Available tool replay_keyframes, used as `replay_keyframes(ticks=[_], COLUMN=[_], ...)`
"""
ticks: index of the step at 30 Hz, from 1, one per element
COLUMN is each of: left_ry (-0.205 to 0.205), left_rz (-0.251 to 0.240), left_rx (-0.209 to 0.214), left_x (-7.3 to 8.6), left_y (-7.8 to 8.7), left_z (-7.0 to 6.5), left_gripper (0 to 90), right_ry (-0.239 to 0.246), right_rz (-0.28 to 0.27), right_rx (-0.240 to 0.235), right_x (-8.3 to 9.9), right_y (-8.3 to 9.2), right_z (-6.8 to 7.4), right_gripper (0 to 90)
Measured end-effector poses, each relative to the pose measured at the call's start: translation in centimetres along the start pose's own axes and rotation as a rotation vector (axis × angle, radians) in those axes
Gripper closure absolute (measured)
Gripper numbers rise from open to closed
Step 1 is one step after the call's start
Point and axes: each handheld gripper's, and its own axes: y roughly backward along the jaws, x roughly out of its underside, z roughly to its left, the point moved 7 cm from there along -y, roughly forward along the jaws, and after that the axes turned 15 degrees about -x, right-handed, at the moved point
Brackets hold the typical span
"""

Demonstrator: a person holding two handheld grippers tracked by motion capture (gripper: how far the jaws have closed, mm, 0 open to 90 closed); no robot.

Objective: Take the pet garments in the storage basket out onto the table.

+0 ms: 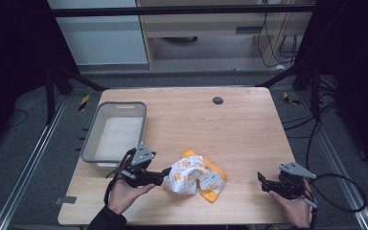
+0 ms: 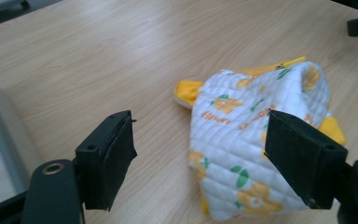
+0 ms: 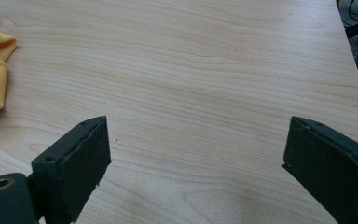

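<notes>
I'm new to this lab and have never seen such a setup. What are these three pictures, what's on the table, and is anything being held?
A person holds a two-jaw tool in each hand. The high view looks down on the wooden table; the other two come from cameras riding on each tool, looking along its black jaws. On the table lie a crumpled quilted cloth, white with orange flowers and yellow backing, and a grey bin. The left hand-held gripper stands open right at the cloth, not gripping it. The right hand-held gripper is open over bare wood. Nothing is held.
</notes>
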Motion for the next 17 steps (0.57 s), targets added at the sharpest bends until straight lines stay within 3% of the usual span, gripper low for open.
replay_keyframes(ticks=[4,12,17], left_ry=[0.038,0.103,0.132], left_rz=[-0.029,-0.067,-0.068], left_rx=[-0.055,-0.115,-0.123], left_x=[1.1,3.1,4.1], left_y=[0.5,1.4,1.6], left_z=[1.2,2.8,3.4], left_gripper=[23.1,23.3,24.0], right_ry=[-0.002,0.000,0.011], right_rz=[-0.001,-0.005,-0.003], right_rx=[0.002,-0.005,-0.006], right_x=[0.0,-0.1,-0.2], right_y=[0.1,0.0,0.0], right_z=[0.0,0.3,0.4], right_gripper=[7.3,7.1,7.0])
